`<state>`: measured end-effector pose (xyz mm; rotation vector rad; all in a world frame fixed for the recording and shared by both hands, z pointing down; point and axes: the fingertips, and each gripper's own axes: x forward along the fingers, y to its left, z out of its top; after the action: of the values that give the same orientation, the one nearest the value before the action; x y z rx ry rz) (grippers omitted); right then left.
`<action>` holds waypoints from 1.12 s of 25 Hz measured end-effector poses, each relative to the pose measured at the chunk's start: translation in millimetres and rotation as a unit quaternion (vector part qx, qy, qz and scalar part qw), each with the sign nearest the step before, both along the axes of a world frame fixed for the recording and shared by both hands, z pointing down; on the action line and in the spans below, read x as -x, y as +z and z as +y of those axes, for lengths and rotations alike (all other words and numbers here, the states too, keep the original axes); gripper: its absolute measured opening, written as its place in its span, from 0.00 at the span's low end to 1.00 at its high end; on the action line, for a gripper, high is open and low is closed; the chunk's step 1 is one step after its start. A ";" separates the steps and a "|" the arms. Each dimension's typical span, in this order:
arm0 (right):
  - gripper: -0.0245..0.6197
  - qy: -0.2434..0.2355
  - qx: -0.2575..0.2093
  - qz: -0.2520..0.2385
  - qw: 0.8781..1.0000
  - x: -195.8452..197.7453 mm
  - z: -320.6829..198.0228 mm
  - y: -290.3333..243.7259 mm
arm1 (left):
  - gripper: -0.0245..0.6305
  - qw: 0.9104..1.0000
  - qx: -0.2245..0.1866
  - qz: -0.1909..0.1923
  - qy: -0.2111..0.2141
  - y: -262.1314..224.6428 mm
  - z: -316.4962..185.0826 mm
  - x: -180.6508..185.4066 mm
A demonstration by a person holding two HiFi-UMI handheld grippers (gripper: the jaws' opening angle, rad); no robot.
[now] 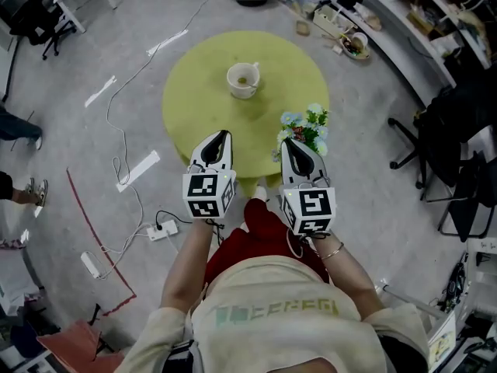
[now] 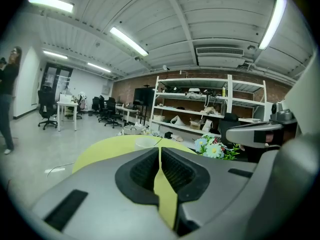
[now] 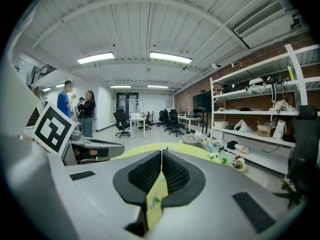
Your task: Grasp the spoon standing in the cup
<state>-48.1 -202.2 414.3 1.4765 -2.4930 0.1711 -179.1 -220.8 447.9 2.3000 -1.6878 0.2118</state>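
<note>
Here, with the left tongs (image 1: pixel 224 135) and right tongs (image 1: pixel 286 143) shut and empty, the cup (image 1: pixel 234 85) could be toppled if its spoon (image 1: pixel 248 75), barely discernible, is approached unopened.

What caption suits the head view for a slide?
Left claw and right claw, both shut, hover at the yellow-green table, white cup beyond, flowers at right.

Cream shirt (image 1: pixel 272 305) with green lettering, red trousers (image 1: pixel 260 231). A thin bangle (image 1: pixel 333 251) rings the wrist between four and five o'clock in the head view.
</note>
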 end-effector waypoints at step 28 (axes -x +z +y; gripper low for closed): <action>0.10 -0.004 0.021 -0.002 1.000 -19.0 -116.5 5.9 | 0.16 0.996 0.038 -0.052 0.054 36.9 -147.0 -52.8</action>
<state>-29.1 -318.7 420.3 1.4495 -2.4825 0.2239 -126.3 -367.8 484.8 2.3630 -1.5732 0.4172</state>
